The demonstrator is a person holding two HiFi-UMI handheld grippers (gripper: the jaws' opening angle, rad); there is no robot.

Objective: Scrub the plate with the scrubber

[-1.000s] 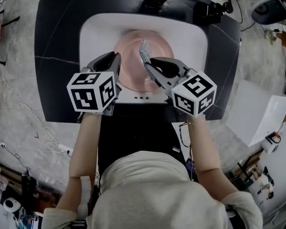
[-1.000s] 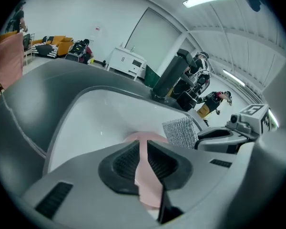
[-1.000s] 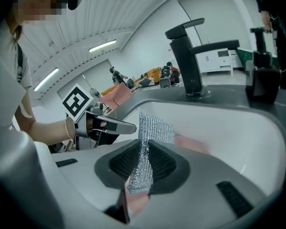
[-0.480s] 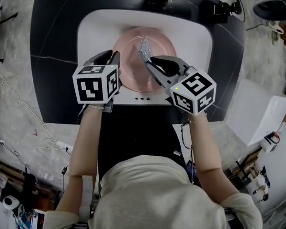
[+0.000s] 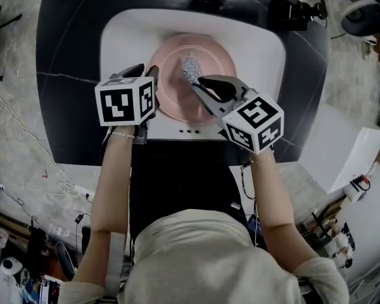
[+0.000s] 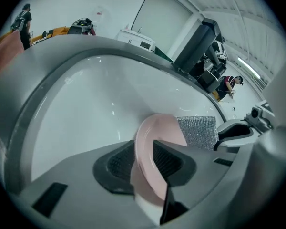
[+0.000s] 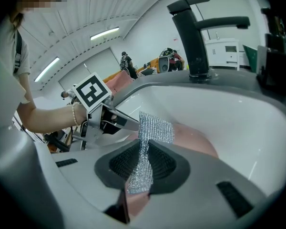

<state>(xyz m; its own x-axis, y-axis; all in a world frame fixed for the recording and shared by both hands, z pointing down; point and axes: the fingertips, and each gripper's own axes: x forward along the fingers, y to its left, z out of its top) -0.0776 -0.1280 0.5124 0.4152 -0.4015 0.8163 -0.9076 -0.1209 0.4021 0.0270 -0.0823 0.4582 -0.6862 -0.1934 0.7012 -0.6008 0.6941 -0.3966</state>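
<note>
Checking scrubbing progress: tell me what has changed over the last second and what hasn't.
The left hand-held gripper, shut on the left rim of the pink plate, edged slightly forward and rolled a little. The right hand-held gripper stayed shut on the silver scrubber, against the plate in the sink.

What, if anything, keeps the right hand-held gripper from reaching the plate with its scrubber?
Probably nothing, so likely yes. The right hand-held gripper holds the scrubber over the plate with nothing between; the left hand-held gripper grips only the plate's rim.
</note>
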